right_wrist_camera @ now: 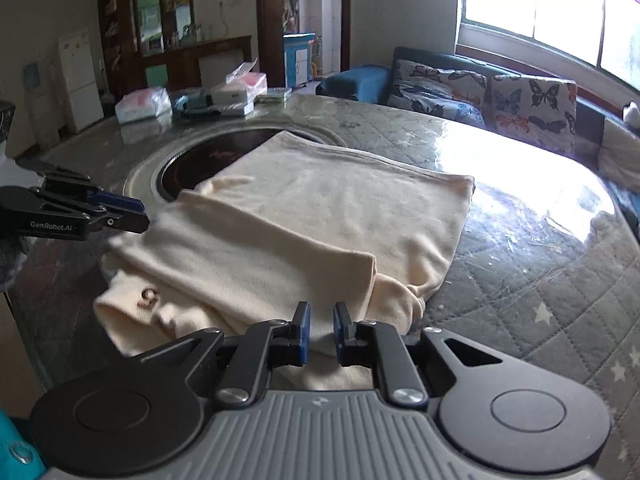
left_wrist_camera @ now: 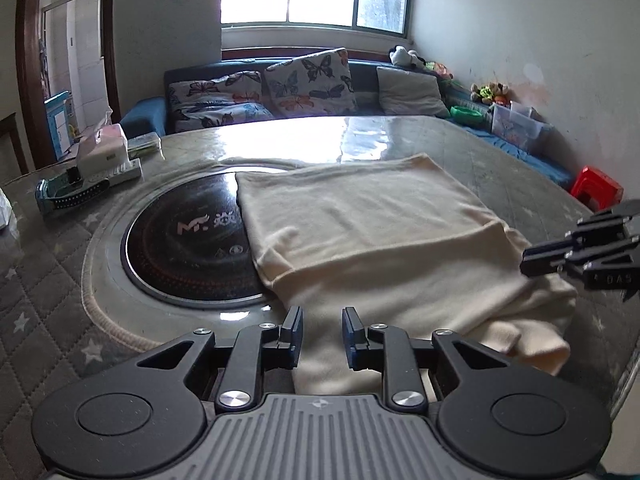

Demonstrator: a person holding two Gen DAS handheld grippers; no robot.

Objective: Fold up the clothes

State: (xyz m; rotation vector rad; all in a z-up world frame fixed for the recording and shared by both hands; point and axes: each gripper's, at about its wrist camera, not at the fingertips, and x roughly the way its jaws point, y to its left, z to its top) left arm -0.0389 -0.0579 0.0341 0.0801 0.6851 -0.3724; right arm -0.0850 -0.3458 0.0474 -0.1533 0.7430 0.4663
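A cream garment (left_wrist_camera: 372,240) lies partly folded on the table, one side over the round black cooktop (left_wrist_camera: 188,244). It also shows in the right wrist view (right_wrist_camera: 312,220), with a small brown mark near its near left corner. My left gripper (left_wrist_camera: 322,316) is open, its fingers just above the garment's near edge, holding nothing. My right gripper (right_wrist_camera: 322,312) is open over the garment's near edge, cloth visible between its fingers. The right gripper shows at the right edge of the left wrist view (left_wrist_camera: 532,260); the left gripper shows at the left of the right wrist view (right_wrist_camera: 136,212).
The table (left_wrist_camera: 460,140) has a quilted grey cover under a glossy sheet. Boxes, a tissue pack and a brush (left_wrist_camera: 96,168) sit at its far left. A blue sofa with butterfly cushions (left_wrist_camera: 304,80) stands behind, and a red stool (left_wrist_camera: 596,188) at the right.
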